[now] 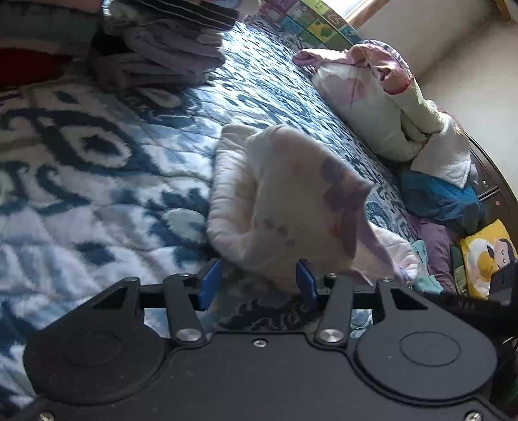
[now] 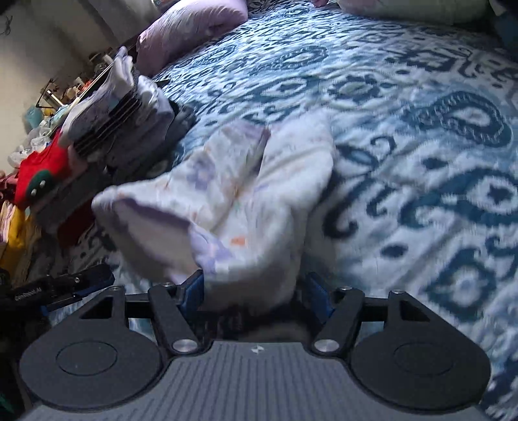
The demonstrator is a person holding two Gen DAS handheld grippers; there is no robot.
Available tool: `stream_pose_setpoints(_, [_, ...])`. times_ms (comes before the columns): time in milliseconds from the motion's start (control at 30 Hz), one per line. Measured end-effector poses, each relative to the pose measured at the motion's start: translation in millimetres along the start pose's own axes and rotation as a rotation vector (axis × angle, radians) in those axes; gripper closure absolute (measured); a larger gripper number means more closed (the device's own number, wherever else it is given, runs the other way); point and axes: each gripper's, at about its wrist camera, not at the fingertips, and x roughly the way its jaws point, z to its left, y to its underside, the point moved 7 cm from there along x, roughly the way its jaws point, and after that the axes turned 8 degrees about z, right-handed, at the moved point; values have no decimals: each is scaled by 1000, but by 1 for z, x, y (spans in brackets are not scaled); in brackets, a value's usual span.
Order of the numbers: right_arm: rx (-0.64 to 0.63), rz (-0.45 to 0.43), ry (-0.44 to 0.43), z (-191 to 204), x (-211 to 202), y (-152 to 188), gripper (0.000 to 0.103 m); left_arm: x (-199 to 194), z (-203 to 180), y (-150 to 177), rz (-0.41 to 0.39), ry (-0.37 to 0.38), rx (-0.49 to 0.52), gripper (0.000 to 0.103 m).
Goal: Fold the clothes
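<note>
A white quilted garment with faint purple and orange prints (image 1: pixel 285 200) lies bunched on the blue-and-white patterned bedspread (image 1: pixel 97 162). My left gripper (image 1: pixel 258 285) stands open low over its near edge. The cloth reaches in between the blue pads and lies against the right one (image 1: pixel 306 285); the left pad is clear of it. In the right wrist view the same garment (image 2: pixel 233 200) rises in a hump toward my right gripper (image 2: pixel 254 293). Its end sits between the open jaws, beside the left pad (image 2: pixel 192 290), with a dark gap before the right pad. Both views are blurred.
A stack of folded clothes (image 1: pixel 162 55) (image 2: pixel 123 123) stands on the bed beyond the garment, with a red item (image 2: pixel 39 175) beside it. A lilac pillow (image 2: pixel 187 29) lies farther back. Loose pale clothes (image 1: pixel 372 103) and a blue cloth (image 1: pixel 440 200) line the bed's right edge.
</note>
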Motion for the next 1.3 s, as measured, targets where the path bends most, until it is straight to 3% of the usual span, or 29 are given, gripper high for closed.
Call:
stream_pose_setpoints(33, [3, 2, 3, -1, 1, 7, 37, -8, 1, -3, -32, 22, -27, 54])
stream_pose_setpoints(133, [31, -26, -8, -3, -4, 21, 37, -27, -2, -23, -108, 62, -89, 39])
stream_pose_setpoints(233, [88, -94, -112, -2, -26, 19, 37, -30, -13, -53, -140, 76, -119, 38])
stream_pose_setpoints(333, [121, -175, -169, -3, -50, 6, 33, -17, -28, -76, -140, 35, -107, 37])
stream_pose_setpoints(467, [214, -270, -60, -19, -57, -21, 26, 11, -28, -90, -89, -20, -133, 37])
stream_pose_setpoints(533, [236, -241, -71, -23, -41, -29, 29, 22, -25, -88, -61, -16, -152, 37])
stream_pose_setpoints(567, [245, -224, -81, -24, -33, -33, 33, 25, -24, -85, -48, -3, -158, 45])
stream_pose_setpoints(600, [254, -206, -90, -26, -24, -37, 48, 28, -23, -81, -37, 5, -157, 55])
stream_pose_setpoints(633, [263, -189, -100, -27, -16, -41, 66, 29, -24, -76, -33, -5, -131, 72])
stream_pose_setpoints(700, [259, -157, -113, -26, -3, -42, 78, 27, -25, -65, -31, -19, -83, 83])
stream_pose_setpoints(933, [122, -54, -116, -4, 3, 12, 82, 4, -12, -8, -3, -14, -4, 89])
stream_pose_setpoints(1200, [74, 29, -46, -11, 21, 82, 82, -7, 20, 73, 22, -51, -37, 90])
stream_pose_setpoints(1300, [96, 81, -32, -16, 39, 112, 82, 1, 35, 96, 51, -74, -63, 97])
